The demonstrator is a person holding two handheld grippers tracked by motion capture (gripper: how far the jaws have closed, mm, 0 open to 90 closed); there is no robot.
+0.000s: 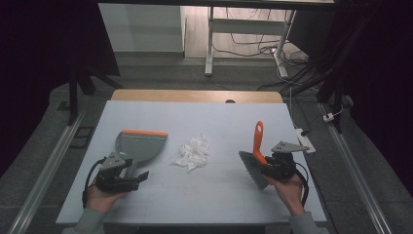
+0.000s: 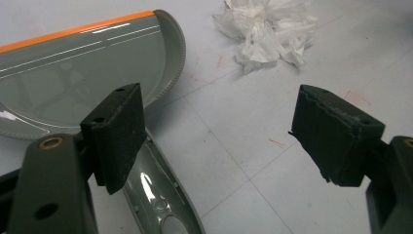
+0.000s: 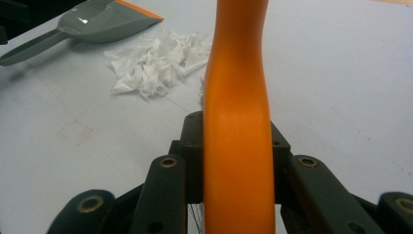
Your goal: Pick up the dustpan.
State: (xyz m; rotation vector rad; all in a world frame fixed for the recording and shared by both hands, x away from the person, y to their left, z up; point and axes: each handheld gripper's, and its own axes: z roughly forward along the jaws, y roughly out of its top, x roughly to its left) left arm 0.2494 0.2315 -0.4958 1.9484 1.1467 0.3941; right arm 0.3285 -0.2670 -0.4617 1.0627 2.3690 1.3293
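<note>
Right hand-held gripper (image 1: pixel 269 168): jaws clamped tight on the orange handle of a hand brush (image 1: pixel 257 146), handle sticking up and away from the hand, grey bristle head hanging on the inner side of the jaws, at or just off the surface (image 1: pixel 219 200), can't tell which. Left hand-held gripper (image 1: pixel 139 176): jaws spread wide, holding nothing; one pad sits over the grey dustpan (image 1: pixel 139 145) handle, contact unclear. Dustpan lies flat just ahead of the left hand-held gripper, orange lip on its far edge, pan empty. Pile of shredded white paper (image 1: pixel 193 152) sits between the two grippers, slightly ahead of both, clear of the dustpan. Open surface around the pile; right hand-held gripper is near the surface's right edge.
</note>
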